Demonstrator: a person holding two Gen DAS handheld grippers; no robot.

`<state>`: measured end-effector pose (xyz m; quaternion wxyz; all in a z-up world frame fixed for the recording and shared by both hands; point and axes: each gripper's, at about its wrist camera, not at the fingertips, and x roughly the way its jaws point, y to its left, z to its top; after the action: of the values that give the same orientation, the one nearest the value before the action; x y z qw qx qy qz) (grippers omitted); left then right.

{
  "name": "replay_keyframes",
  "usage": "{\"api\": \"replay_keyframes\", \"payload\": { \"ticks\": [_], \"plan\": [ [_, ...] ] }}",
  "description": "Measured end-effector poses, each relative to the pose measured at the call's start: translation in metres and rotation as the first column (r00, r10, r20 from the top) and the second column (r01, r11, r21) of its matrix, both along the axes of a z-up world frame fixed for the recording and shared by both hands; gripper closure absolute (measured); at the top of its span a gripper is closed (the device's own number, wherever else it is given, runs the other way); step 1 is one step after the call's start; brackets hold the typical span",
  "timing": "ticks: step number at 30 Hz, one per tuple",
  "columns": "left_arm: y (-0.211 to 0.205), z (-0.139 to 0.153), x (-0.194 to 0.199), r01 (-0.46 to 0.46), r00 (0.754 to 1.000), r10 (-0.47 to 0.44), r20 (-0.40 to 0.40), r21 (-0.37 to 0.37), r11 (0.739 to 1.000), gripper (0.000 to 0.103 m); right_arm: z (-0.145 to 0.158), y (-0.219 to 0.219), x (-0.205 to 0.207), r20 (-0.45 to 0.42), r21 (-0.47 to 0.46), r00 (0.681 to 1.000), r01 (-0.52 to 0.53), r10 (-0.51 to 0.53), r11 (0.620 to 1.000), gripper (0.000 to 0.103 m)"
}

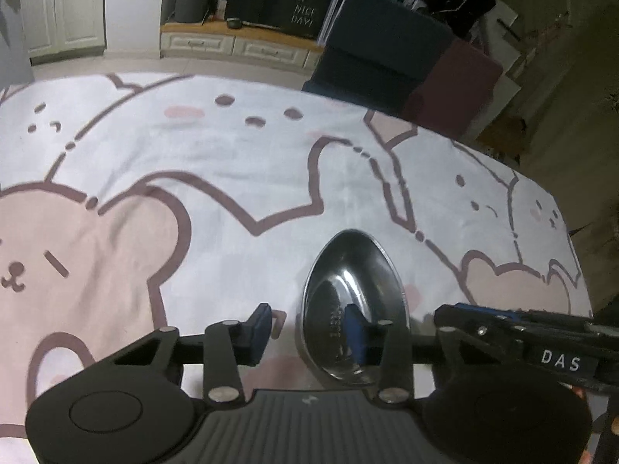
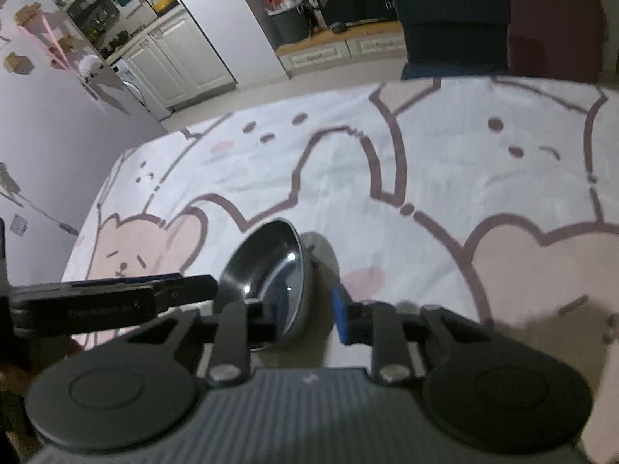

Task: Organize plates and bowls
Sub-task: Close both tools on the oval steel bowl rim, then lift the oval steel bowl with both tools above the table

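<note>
Steel identifies the single task item in both wrist views: a small polished bowl point(image 1: 354, 305) resting on the table, which is covered by a white cloth point(image 1: 216, 178) printed with pink bears.

Left wrist view, left to right: the left gripper point(image 1: 309, 328) sits low over the cloth with its blue-padded fingers spread apart. Its left pad point(image 1: 260, 330) is clear of the bowl, over bare cloth. Its right pad point(image 1: 356, 332) sits inside the bowl, over the near rim. The jaws are released; nothing is clamped. To the right, the black body of the right gripper point(image 1: 541, 336) enters the frame, close beside the bowl.

Right wrist view, left to right: the left gripper point(image 2: 116, 301) shows as a dark bar at the left edge, reaching toward the bowl point(image 2: 271, 274). The bowl appears tilted, its open side facing left. The right gripper point(image 2: 305, 321) straddles the bowl's near rim: one finger point(image 2: 259, 319) lies inside the bowl, the blue pad point(image 2: 340, 315) stands outside it with a visible gap. The grip is released.

A dark sofa point(image 1: 387, 58) stands beyond the table.
</note>
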<state>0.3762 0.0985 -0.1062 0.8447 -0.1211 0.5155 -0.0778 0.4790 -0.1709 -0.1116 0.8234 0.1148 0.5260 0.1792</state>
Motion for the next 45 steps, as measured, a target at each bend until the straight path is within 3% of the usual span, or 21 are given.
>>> {"api": "replay_keyframes", "payload": {
  "ticks": [5, 12, 14, 26, 37, 45],
  "plan": [
    [-0.006, -0.016, 0.007, 0.023, 0.999, -0.023, -0.024, 0.001, 1.000, 0.065, -0.021, 0.006, 0.006, -0.045, 0.027, 0.999, -0.005, 0.007, 1.000, 0.079],
    [-0.009, -0.023, 0.010, 0.028, 0.999, -0.027, -0.039, 0.030, 0.999, 0.095, -0.032, 0.015, 0.008, -0.046, 0.012, 0.999, -0.010, 0.010, 1.000, 0.086],
    [-0.009, -0.021, 0.009, 0.027, 0.999, -0.026, -0.035, 0.037, 0.999, 0.095, -0.033, 0.017, 0.007, -0.044, 0.009, 0.999, -0.015, 0.015, 1.000, 0.094],
    [-0.025, 0.022, -0.016, 0.040, 0.997, -0.043, 0.057, 0.053, 0.998, 0.098, -0.004, 0.011, -0.008, 0.053, -0.003, 0.998, -0.037, 0.037, 0.999, 0.095],
    [-0.072, 0.074, -0.062, 0.090, 0.985, -0.092, 0.145, 0.021, 0.996, 0.098, 0.052, -0.044, -0.057, 0.132, 0.043, 0.991, -0.017, 0.011, 0.999, 0.095],
    [-0.128, 0.091, -0.101, 0.171, 0.969, -0.169, 0.180, 0.005, 0.985, 0.097, 0.078, -0.102, -0.105, 0.170, 0.057, 0.985, 0.030, -0.039, 0.998, 0.095]
  ]
}}
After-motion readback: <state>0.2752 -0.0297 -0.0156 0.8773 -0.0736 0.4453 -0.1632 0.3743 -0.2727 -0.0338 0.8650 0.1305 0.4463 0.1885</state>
